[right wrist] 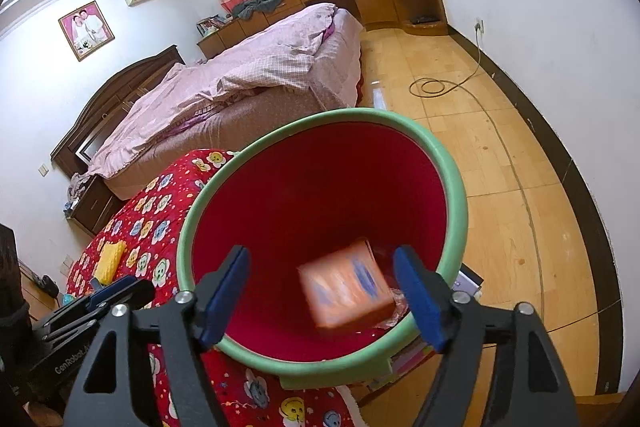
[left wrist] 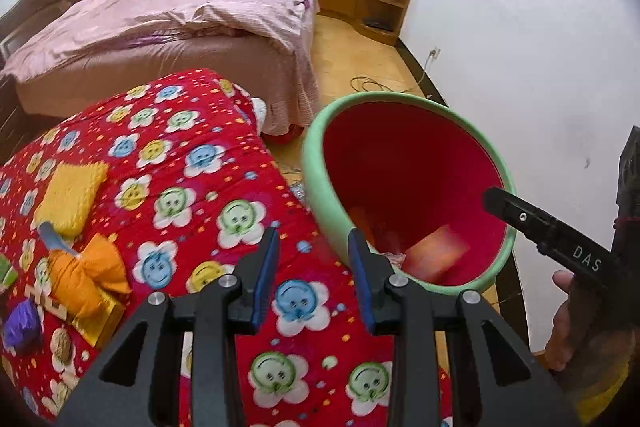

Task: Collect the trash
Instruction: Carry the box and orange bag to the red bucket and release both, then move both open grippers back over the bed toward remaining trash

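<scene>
Right hand-held gripper [right wrist: 320,297] hanging wide and empty over bin [right wrist: 452,187]; orange box [right wrist: 346,291] dropping inside. Left hand-held gripper [left wrist: 314,275] narrow, empty, facing orange wrapper [left wrist: 86,277] on quilt [left wrist: 224,187]: approach low, pinch centrally.

Black grippers [left wrist: 314,247], blue-padded jaws, silver screws

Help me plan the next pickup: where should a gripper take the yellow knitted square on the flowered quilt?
Take the yellow knitted square across its two opposite side edges, coming down from above. It lies flat on the red flowered quilt, soft and thin, so a top-down pinch probably holds best.
</scene>
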Action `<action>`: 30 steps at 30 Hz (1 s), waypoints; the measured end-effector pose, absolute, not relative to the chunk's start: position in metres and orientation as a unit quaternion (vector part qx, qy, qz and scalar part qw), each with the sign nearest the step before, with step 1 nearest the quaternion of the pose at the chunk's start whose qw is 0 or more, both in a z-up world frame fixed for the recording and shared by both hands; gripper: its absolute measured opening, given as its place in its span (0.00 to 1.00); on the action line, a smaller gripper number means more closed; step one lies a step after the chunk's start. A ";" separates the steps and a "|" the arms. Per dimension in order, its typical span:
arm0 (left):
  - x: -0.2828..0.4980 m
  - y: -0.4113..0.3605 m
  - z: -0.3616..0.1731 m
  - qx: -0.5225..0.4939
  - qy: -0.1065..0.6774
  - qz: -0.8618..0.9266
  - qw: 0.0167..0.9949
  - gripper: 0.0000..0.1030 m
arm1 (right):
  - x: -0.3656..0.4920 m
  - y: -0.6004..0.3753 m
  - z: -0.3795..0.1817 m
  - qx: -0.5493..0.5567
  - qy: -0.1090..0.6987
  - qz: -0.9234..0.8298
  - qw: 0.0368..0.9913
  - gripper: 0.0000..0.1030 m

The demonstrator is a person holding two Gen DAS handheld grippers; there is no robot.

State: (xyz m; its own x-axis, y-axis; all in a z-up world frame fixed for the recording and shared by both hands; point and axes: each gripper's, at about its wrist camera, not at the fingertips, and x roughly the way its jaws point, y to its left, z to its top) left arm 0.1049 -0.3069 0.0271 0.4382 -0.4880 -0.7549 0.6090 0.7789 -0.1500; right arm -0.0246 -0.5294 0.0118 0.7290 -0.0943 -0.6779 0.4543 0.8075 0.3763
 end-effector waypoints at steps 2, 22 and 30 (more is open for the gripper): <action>0.104 -0.300 0.029 0.068 0.418 -0.320 0.847 0.34 | -0.026 -0.528 0.013 0.271 0.333 -0.152 0.890 0.75; 0.099 -0.181 0.054 0.009 0.411 -0.223 0.884 0.34 | -0.012 -0.453 0.039 0.251 0.334 -0.086 0.904 0.78; 0.104 -0.121 0.053 -0.025 0.414 -0.169 0.894 0.34 | 0.008 -0.410 0.044 0.239 0.342 -0.048 0.907 0.78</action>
State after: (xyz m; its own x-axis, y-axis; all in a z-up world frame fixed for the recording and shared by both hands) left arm 0.1045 -0.1206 0.0533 0.6002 -0.3220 -0.7322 0.2811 0.9419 -0.1838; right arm 0.0083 -0.4101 0.0444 0.7611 0.0766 -0.6441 0.2503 0.8814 0.4006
